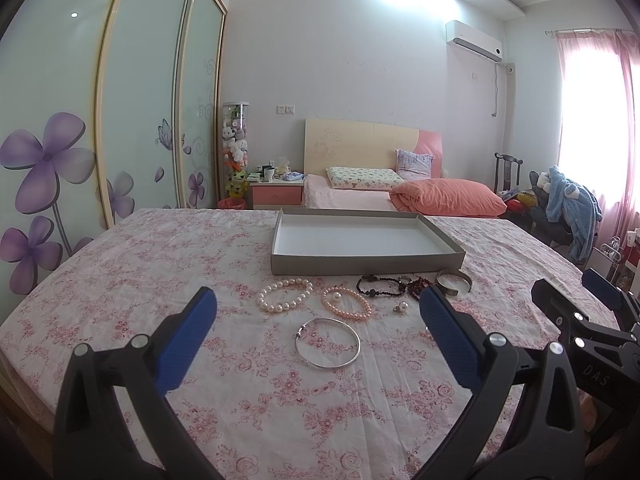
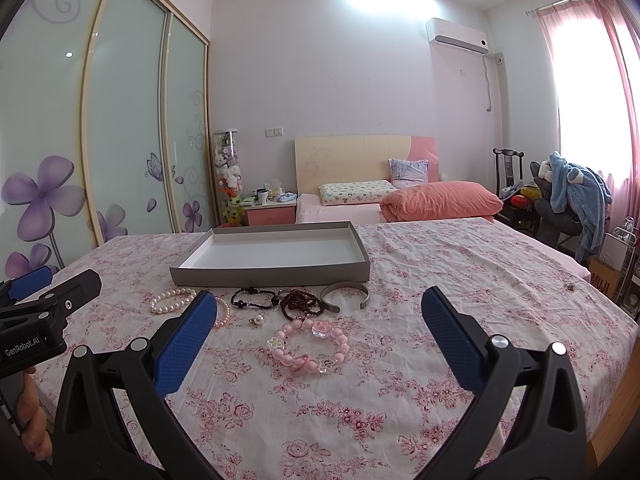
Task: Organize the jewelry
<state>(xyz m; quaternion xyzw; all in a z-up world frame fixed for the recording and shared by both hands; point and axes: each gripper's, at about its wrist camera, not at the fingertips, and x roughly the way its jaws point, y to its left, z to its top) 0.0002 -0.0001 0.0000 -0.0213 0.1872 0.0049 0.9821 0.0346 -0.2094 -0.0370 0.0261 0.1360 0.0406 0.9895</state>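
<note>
Left wrist view: the left gripper point(image 1: 316, 312) hangs over the floral bedsheet point(image 1: 160, 272) with its blue-padded fingers point(image 1: 188, 340) spread wide and nothing between them. Just under the gap lies a silver bangle point(image 1: 327, 343), flat on the cloth. Beyond it sit a white pearl bracelet point(image 1: 285, 295) and, just beside that, a pink pearl bracelet point(image 1: 346, 303). Further right are a dark bead bracelet point(image 1: 378, 285) and a loose pearl charm point(image 1: 401, 307) — the right finger hides part of what lies past them.

A shallow grey box point(image 1: 362, 264) with a white inside stands behind the row of jewelry, holding nothing.

In the right wrist view the right gripper point(image 2: 320, 316) is likewise wide apart and holds nothing. Near its gap rests a pink bead bracelet point(image 2: 308, 346) with clear flower charms. Behind it lie a heap of dark red beads point(image 2: 301, 304), probably one long strand coiled up, and an open silver cuff point(image 2: 345, 295) — all short of the box wall. A hand point(image 2: 32, 420) shows at the lower left edge.
</note>
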